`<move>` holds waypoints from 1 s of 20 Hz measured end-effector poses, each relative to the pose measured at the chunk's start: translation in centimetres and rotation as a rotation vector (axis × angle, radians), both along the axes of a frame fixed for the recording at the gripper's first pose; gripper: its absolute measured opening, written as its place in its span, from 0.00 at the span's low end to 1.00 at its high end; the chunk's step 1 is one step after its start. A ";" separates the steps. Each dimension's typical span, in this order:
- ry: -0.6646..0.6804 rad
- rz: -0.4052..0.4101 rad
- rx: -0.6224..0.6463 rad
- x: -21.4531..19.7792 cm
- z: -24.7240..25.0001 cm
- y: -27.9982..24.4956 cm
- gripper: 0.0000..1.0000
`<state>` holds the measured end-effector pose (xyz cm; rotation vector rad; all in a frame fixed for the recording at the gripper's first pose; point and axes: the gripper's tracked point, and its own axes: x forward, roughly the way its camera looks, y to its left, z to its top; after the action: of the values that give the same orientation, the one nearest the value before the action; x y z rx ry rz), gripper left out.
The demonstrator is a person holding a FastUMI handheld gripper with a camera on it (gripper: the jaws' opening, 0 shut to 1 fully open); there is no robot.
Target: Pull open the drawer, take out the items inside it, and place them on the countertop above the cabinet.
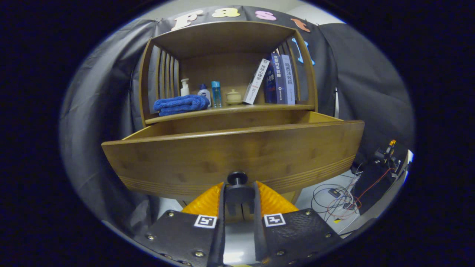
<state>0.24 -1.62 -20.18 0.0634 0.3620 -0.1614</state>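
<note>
Gripper-mounted view, close, level, facing the drawer [237, 155] front

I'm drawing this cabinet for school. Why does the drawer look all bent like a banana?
In the gripper view the fisheye lens bows the brown wooden drawer front; it is really straight. Curving grows toward the rim. The fingers grip the small dark round knob, sharp and evenly lit.

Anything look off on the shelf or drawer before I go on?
One white book leans tilted against the upright blue books on the countertop; nothing spilled or damaged. The drawer is pulled out, with the claw at its knob, fingers either side.
</note>
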 end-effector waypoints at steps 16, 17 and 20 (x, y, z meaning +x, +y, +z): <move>-0.015 0.011 0.059 -1.5 -0.4 0.4 0.39; -0.011 0.010 0.071 -1.6 -0.4 0.3 0.42; -0.034 0.036 0.109 -2.1 0.1 0.8 0.62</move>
<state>-1.90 -0.84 -20.11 0.1669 0.3378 -0.1049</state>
